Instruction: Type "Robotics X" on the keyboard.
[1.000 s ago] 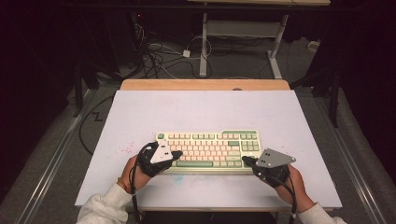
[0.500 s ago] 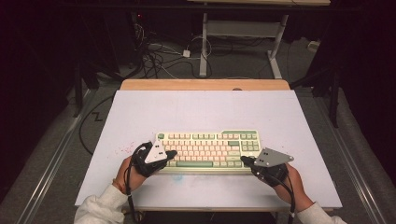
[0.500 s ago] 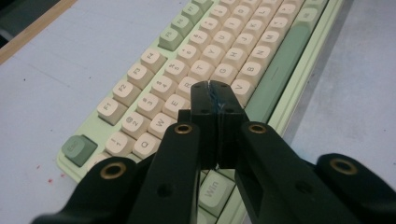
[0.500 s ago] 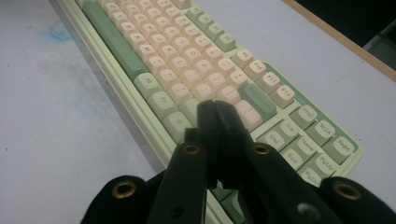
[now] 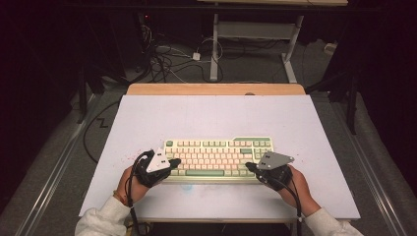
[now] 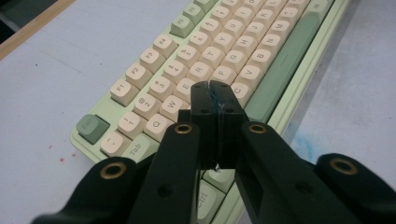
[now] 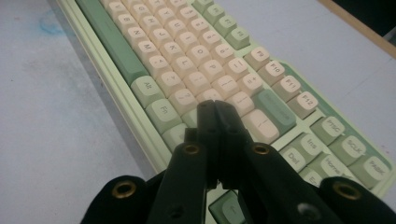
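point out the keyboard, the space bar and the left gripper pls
keyboard (image 5: pixel 219 156): high view, on the cream keys mid-board.
space bar (image 6: pixel 285 58): left gripper view, on the middle of the long green bar.
left gripper (image 6: pixel 215 88): left gripper view, where the two shut black jaws meet at the tips.

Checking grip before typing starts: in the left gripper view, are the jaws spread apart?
No, the left gripper has both jaws pressed together over the keyboard.
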